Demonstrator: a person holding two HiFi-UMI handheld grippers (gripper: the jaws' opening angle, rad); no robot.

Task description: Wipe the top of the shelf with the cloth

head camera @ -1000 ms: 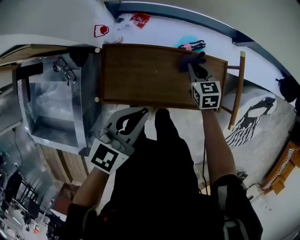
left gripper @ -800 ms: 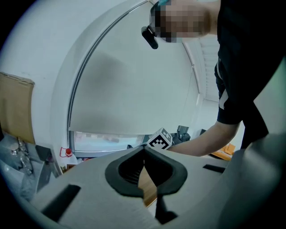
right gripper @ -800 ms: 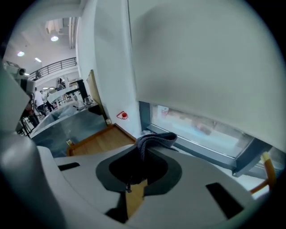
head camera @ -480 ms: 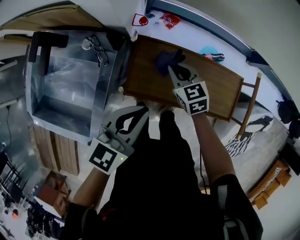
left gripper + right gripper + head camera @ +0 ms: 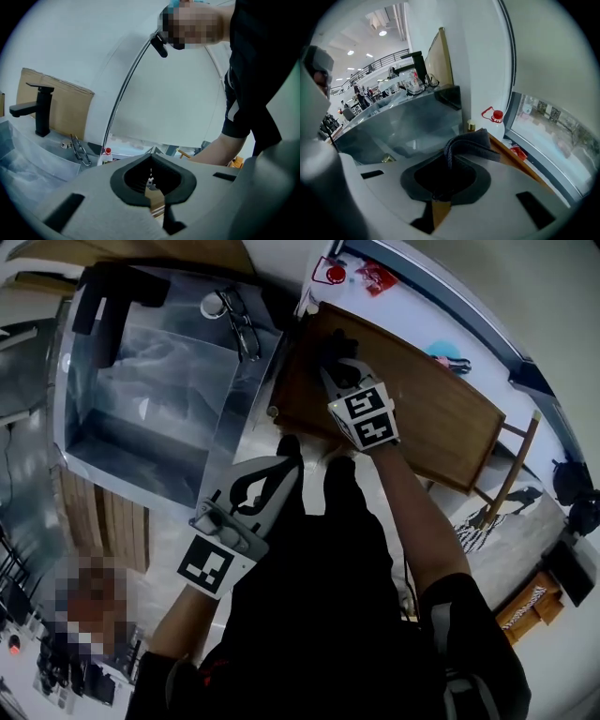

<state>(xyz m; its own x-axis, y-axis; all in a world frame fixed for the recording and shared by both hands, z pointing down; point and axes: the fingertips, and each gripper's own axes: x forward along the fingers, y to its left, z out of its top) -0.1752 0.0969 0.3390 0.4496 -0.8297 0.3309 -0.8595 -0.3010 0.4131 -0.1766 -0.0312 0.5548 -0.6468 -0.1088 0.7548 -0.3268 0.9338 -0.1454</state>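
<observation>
The shelf's brown wooden top [image 5: 431, 423] runs slantwise across the head view. My right gripper [image 5: 339, 368] is shut on a dark grey cloth [image 5: 334, 346] and presses it onto the top near its left end, close to the sink. In the right gripper view the cloth [image 5: 471, 143] bunches out between the jaws of the right gripper [image 5: 451, 159] over the wood [image 5: 511, 154]. My left gripper [image 5: 284, 461] hangs below the shelf's near edge, shut with nothing in it; in its own view the left gripper [image 5: 151, 154] shows its tips touching.
A steel sink [image 5: 141, 418] with a black tap [image 5: 112, 285] adjoins the shelf's left end; glasses [image 5: 240, 326] lie on its rim. A red-capped bottle [image 5: 330, 273] and a red packet [image 5: 380, 277] sit beyond the shelf. A wooden frame [image 5: 511, 474] stands at the right.
My right gripper has swept the cloth along the shelf top from the far right corner to the left end by the sink. The left gripper has stayed put.
</observation>
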